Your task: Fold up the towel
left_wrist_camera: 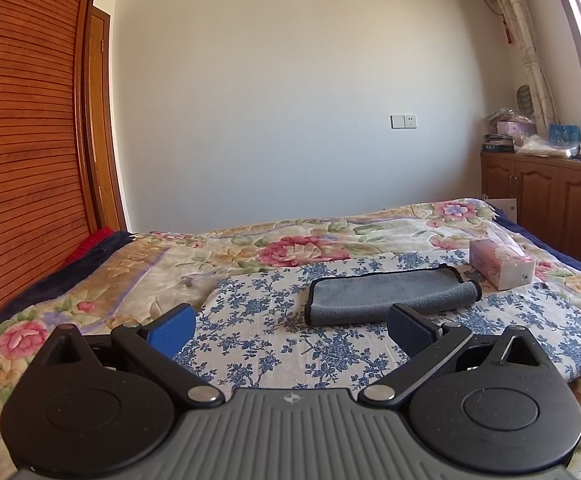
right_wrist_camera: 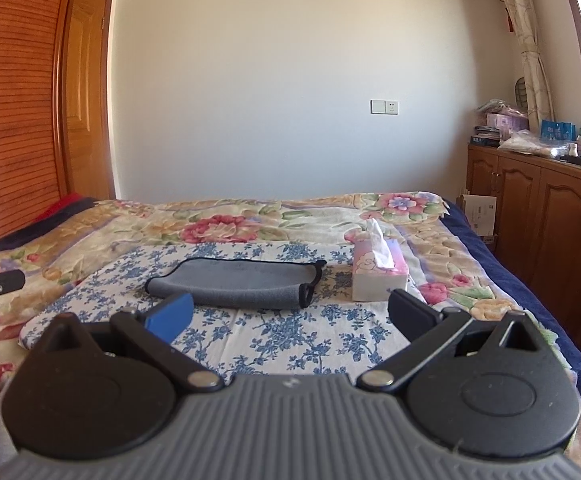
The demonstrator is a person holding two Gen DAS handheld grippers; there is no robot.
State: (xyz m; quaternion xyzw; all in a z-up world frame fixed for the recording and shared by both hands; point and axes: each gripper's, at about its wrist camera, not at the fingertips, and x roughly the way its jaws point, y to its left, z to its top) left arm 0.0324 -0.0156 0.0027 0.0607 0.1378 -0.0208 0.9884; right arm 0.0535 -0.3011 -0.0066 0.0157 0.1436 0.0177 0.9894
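Grey towel (right_wrist_camera: 236,286) on floral bed (right_wrist_camera: 90,236)

The towel (left_wrist_camera: 386,294) is grey with black edging. It lies on a white cloth (left_wrist_camera: 274,344) printed with blue flowers. The tissue box (right_wrist_camera: 378,276) is pink and white.

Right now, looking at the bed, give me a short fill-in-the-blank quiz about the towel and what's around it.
1. The towel is ____ in colour, with black edging.
2. It lies on a cloth printed with ____ flowers.
3. The pink box beside the towel holds ____.
4. Both the left gripper and the right gripper are ____, holding nothing.

Missing words: grey; blue; tissues; open
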